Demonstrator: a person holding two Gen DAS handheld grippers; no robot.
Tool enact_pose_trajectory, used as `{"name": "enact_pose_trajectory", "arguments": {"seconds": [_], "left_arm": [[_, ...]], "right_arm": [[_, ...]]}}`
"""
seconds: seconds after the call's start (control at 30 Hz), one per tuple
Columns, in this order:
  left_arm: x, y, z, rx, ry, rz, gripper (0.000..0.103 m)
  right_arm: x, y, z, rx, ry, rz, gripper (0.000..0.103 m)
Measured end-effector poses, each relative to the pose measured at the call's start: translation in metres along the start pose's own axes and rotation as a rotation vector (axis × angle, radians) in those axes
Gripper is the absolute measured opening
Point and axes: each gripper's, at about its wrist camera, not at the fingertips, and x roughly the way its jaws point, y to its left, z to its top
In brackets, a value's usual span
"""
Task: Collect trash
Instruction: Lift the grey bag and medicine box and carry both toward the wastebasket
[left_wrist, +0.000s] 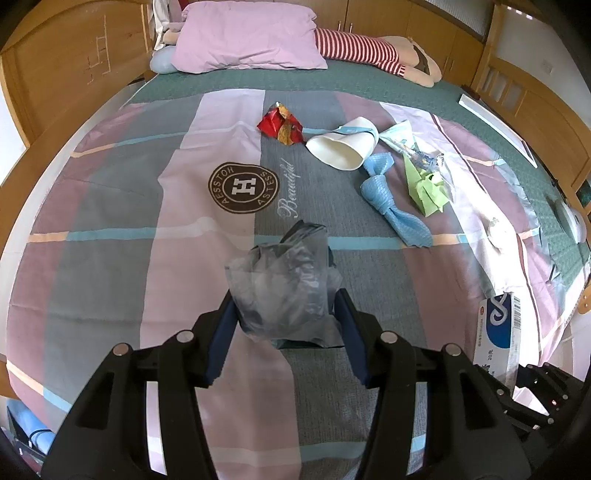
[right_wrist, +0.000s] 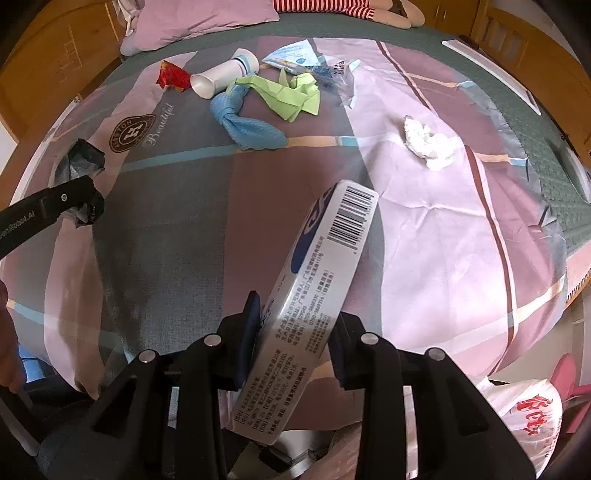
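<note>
A wide patchwork bedspread in mauve, grey and pale pink (left_wrist: 122, 229) carries the litter. Far from both claws lie a white paper cup with a blue band (left_wrist: 341, 146), a knotted blue cloth (left_wrist: 391, 201), a crumpled green paper sheet (left_wrist: 426, 188), a red snack wrapper (left_wrist: 280, 123) and a white tissue wad (right_wrist: 428, 138). The left gripper (left_wrist: 284, 299) clamps a crumpled grey plastic bag (left_wrist: 284, 284) between its blue pads above the bed. The right gripper (right_wrist: 291, 332) squeezes a white-and-blue cardboard box with a barcode (right_wrist: 314, 284), tilted up to the right; its lower end is cut off by the claw's body. A white printed plastic bag (right_wrist: 524, 417) sits at the bed's lower right edge, partly hidden.
</note>
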Motion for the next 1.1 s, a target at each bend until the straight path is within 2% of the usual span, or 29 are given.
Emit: {"name": "enact_pose_trajectory", "arguments": {"seconds": [0.93,1.1], "left_arm": [[-0.011,0.007,0.003,-0.016,-0.053,0.038,0.052],[-0.016,0.009,0.003,-0.018,-0.066,0.039,0.052]], "right_arm": [[0.002,-0.001,-0.004,0.023,0.004,0.014,0.035],[-0.006,-0.002,-0.003,0.026,-0.035,0.019,0.035]]}}
